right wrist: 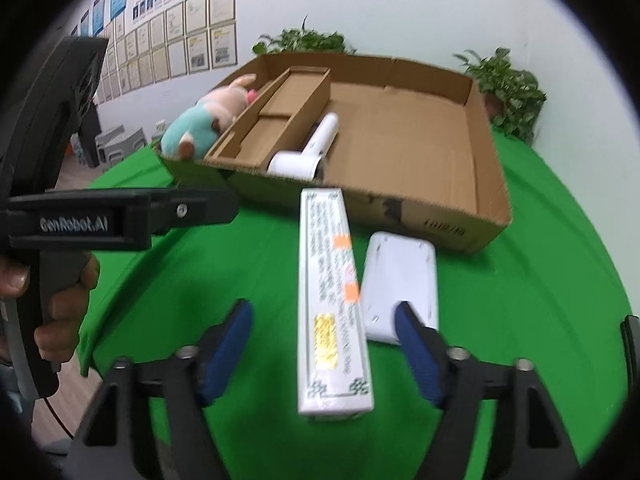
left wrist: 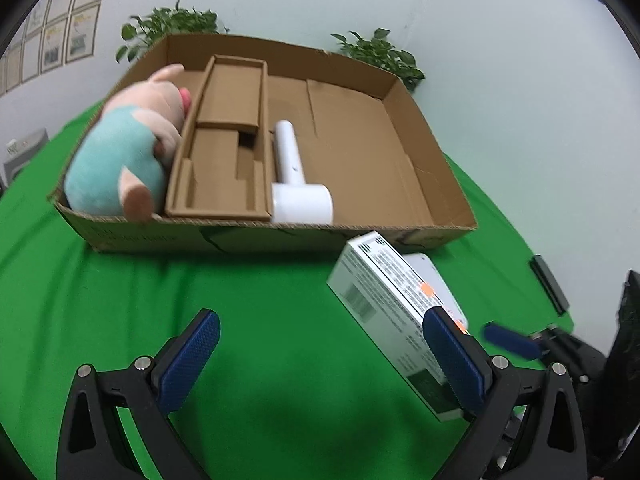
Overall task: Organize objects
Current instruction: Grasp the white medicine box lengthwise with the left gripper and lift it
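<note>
right gripper (right wrist: 324, 354) has its fingers wide apart, straddling the near end of the long white printed box (right wrist: 330, 308) that lies on the green cloth (right wrist: 520, 320) just in front of the cardboard tray (right wrist: 472, 224), with a flat white device (right wrist: 400, 280) right beside it, so the step in hand looks like grabbing that box. left gripper (left wrist: 320, 364) is also spread open and empty over the cloth, its right finger overlapping the box in view, contact unclear. plush pig (left wrist: 124, 148), cardboard insert (left wrist: 224, 148) and white hair dryer (left wrist: 296, 184) sit packed in the tray's left half, so next move probably calls for closing on the box's long sides, lifting it over the front wall and setting it in the bare right half.
</note>
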`<control>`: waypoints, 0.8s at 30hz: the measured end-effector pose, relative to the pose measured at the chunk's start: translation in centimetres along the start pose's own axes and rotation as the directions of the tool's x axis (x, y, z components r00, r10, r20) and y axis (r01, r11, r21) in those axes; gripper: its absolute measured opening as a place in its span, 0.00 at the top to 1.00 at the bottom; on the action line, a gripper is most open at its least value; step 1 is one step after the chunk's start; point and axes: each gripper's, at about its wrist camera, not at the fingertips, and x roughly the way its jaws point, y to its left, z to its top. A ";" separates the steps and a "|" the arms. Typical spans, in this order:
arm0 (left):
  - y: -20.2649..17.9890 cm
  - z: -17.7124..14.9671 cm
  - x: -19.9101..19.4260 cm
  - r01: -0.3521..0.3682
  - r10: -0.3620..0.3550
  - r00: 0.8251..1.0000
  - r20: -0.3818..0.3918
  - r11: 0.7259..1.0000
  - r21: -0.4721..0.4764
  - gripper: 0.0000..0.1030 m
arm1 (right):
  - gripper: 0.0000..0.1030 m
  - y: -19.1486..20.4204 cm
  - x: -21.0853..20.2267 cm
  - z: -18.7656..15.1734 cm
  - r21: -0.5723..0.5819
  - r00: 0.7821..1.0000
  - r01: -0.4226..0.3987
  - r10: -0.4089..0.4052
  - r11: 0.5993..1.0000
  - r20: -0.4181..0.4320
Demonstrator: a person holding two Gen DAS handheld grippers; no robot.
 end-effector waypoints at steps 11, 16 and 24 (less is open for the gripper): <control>3.4 -0.4 -1.0 0.036 -0.037 0.999 -0.003 0.997 -0.071 0.03 | 0.66 1.0 2.3 0.6 0.241 0.930 -0.351 0.368 0.905 -0.026; 4.7 -0.5 -1.1 0.040 -0.042 0.999 -0.014 0.994 -0.106 0.03 | 0.19 -1.2 2.7 0.2 0.349 0.948 -0.293 0.319 0.890 -0.018; 3.6 -0.8 0.8 0.082 -0.089 0.994 -0.062 0.991 -0.102 0.03 | 0.16 1.8 0.1 -0.3 0.082 0.994 -0.106 0.106 0.991 -0.006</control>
